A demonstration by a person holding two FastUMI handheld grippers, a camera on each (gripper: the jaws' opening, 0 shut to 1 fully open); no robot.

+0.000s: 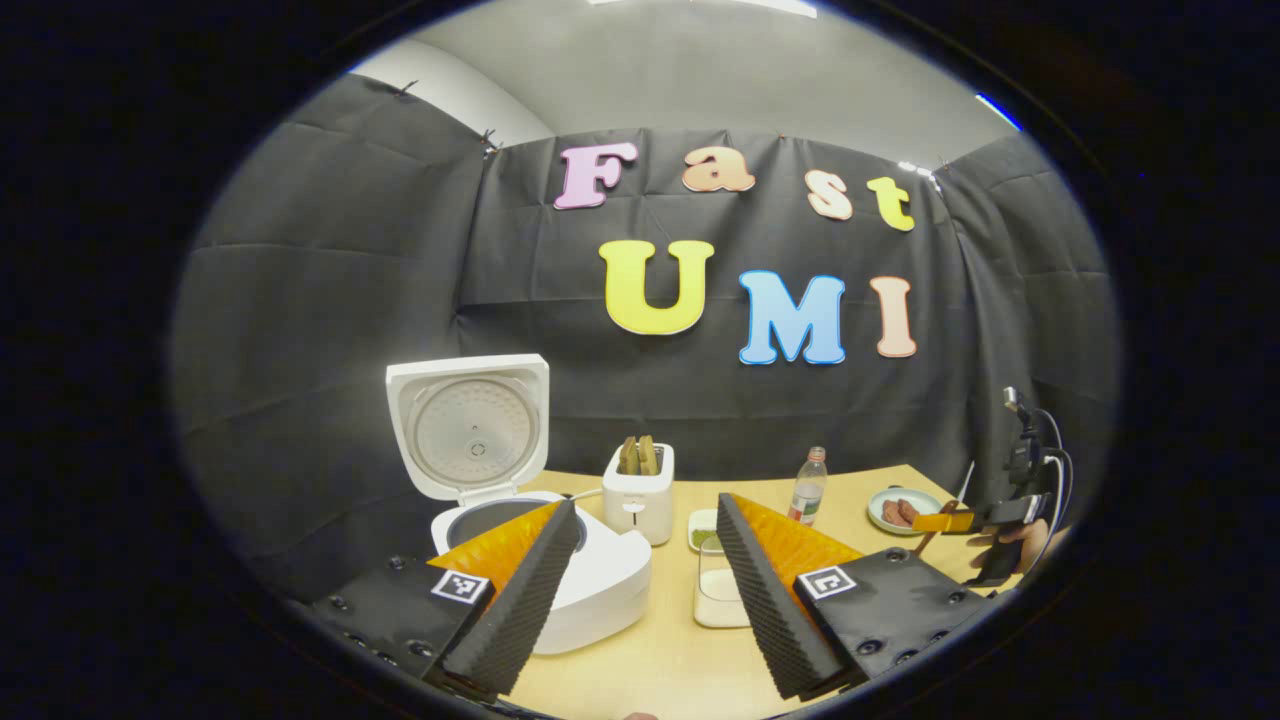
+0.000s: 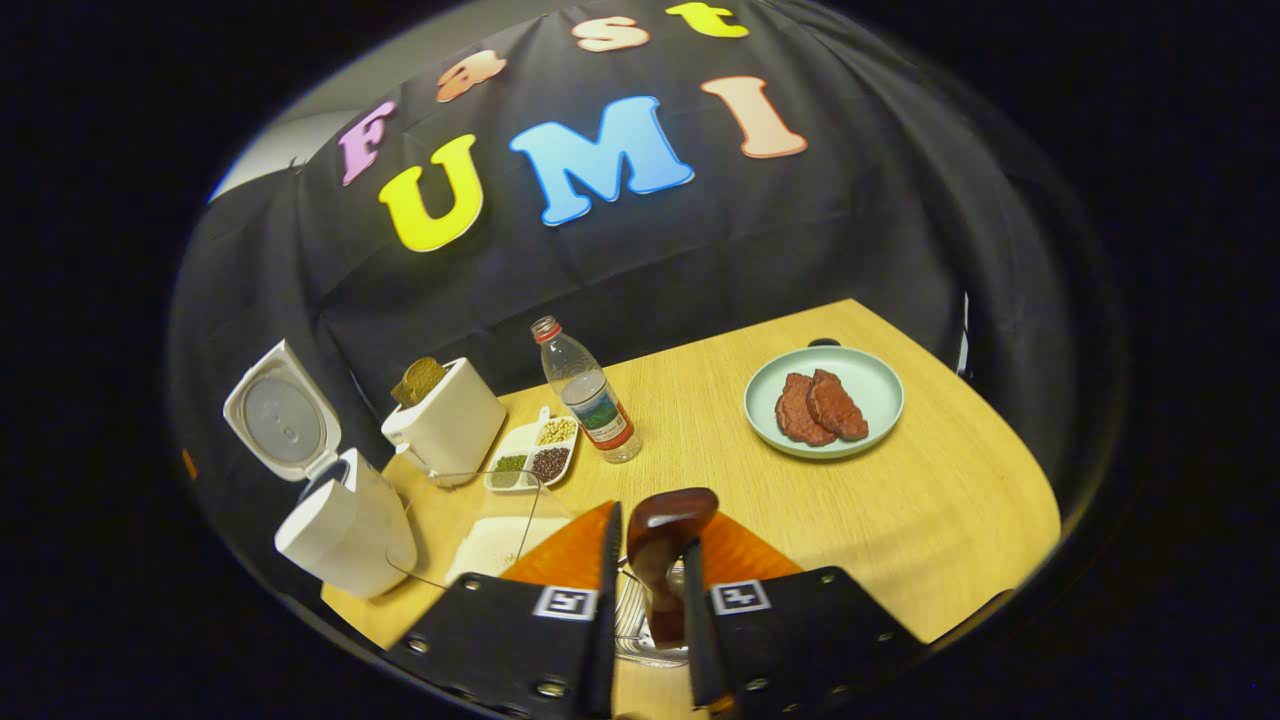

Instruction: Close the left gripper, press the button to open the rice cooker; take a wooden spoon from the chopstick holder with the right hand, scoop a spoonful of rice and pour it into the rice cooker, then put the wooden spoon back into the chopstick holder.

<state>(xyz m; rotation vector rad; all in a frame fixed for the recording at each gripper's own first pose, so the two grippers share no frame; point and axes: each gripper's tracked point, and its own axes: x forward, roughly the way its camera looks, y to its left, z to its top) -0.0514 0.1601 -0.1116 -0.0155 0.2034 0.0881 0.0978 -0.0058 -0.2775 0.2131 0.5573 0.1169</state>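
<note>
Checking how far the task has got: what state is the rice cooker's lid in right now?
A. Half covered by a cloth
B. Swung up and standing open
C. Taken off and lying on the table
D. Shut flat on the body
B: in the left gripper view the rice cooker has its lid hinged upright, with the inner pot's rim exposed below.

Light wooden table (image 2: 900,500) in the booth, carrying kitchen things.

At the left stands a white rice cooker (image 2: 345,525) with its lid up; a white toaster (image 2: 445,420) holding bread stands behind it. A divided dish of beans (image 2: 532,460) and a clear container of rice (image 2: 495,545) lie near the middle, a plastic water bottle (image 2: 585,395) stands just beside the dish, and a pale green plate with two meat slices (image 2: 870,385) sits far right.
</note>
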